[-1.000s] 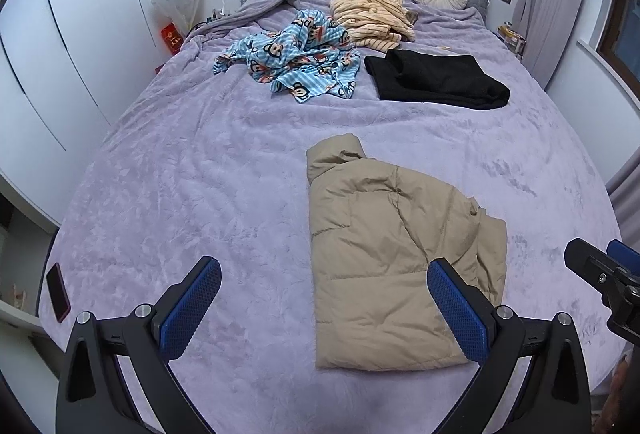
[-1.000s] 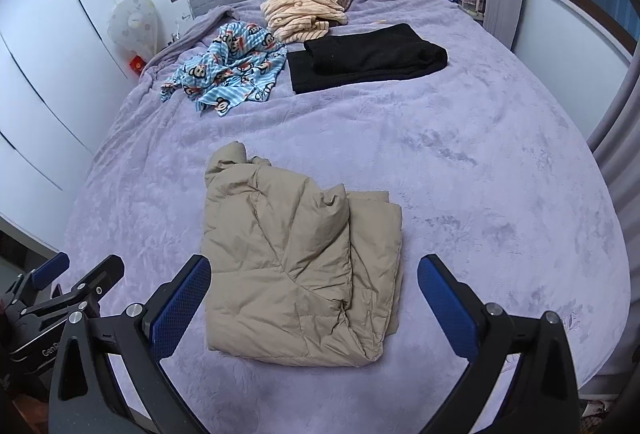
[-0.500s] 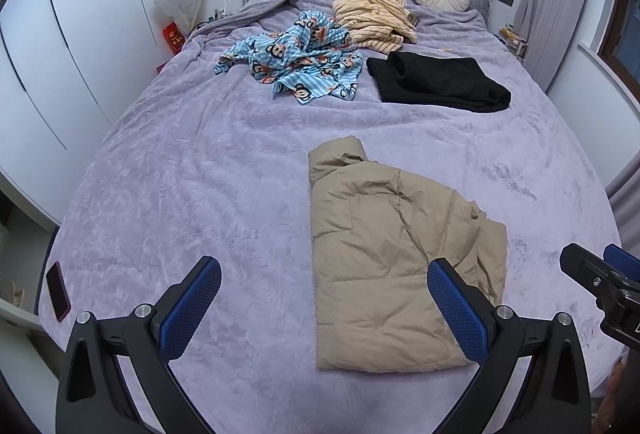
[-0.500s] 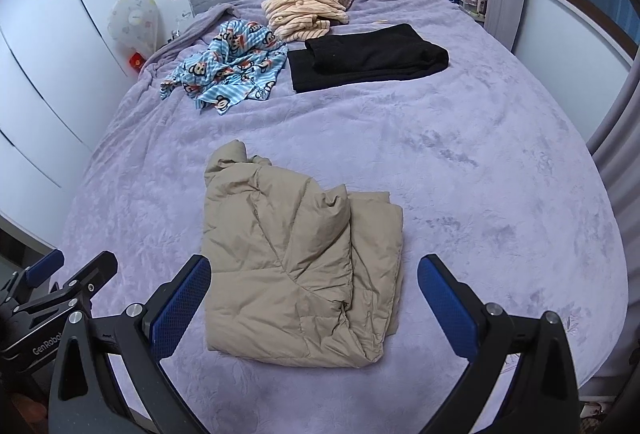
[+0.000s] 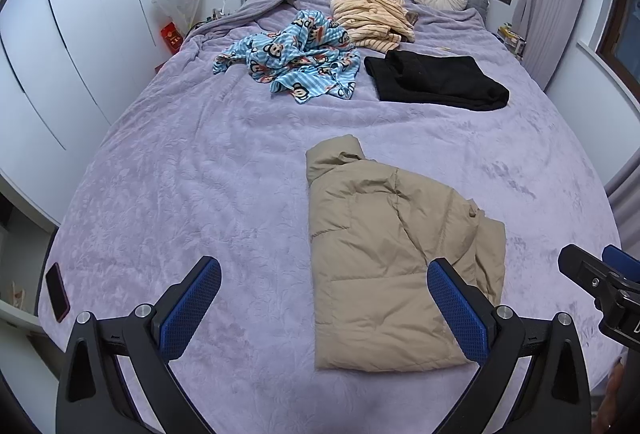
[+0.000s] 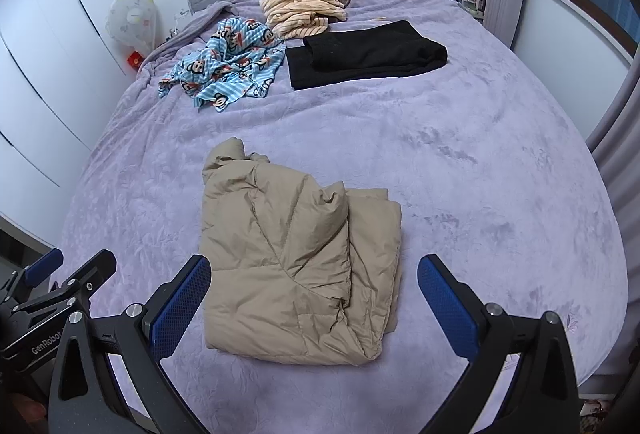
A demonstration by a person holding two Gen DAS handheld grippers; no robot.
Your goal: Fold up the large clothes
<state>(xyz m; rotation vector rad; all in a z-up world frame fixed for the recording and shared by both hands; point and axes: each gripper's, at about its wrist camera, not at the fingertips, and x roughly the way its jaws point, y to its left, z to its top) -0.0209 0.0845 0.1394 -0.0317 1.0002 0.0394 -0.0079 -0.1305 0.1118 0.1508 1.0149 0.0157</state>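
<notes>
Here one beige puffer jacket [image 5: 394, 258] is seen folded on the near half of the purple bed [image 5: 192, 170], right of centre. Three other garments are counted at the far end: a blue cartoon-print piece [image 5: 298, 60], a striped beige one [image 5: 370, 14] and a folded black one [image 5: 436, 78]. A dark phone [image 5: 57, 292] at the near left edge is shown only by the left view. The left gripper [image 5: 324, 310] and right gripper [image 6: 314, 308] are both held with jaws apart, gripping nothing. Little has changed since the earlier frames.
</notes>
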